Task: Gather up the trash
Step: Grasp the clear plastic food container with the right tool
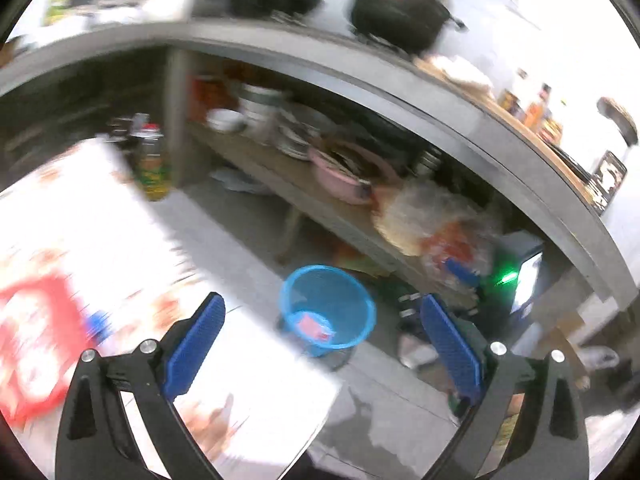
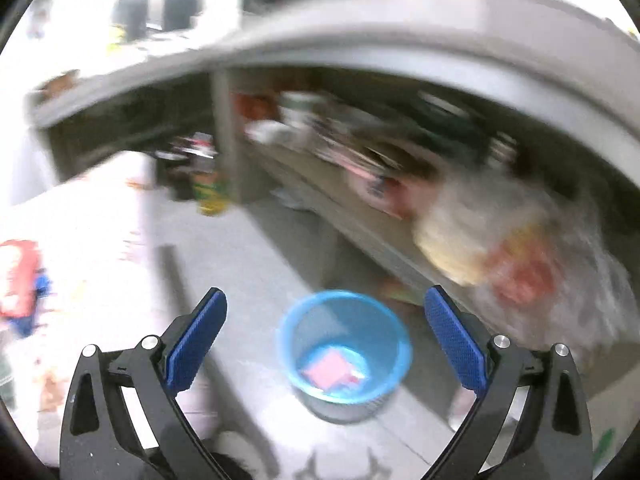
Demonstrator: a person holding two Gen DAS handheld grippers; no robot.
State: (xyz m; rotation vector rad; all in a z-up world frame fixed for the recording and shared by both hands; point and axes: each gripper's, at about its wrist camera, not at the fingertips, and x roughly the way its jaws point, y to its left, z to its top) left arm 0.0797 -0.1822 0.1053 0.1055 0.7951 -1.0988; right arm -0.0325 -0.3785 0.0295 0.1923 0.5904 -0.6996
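Both the left gripper [image 1: 322, 322] and right gripper [image 2: 325, 326] gape wide, empty — blue bin [image 2: 344, 350] on the floor holds pink scrap [image 2: 330, 372].

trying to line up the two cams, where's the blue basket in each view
Left wrist: blue basket low, just right of centre, on the floor between the open left tool fingers.
Right wrist: lower centre, between the open right tool fingers.
Shared landmark: the green and yellow bottle by the shelf post.
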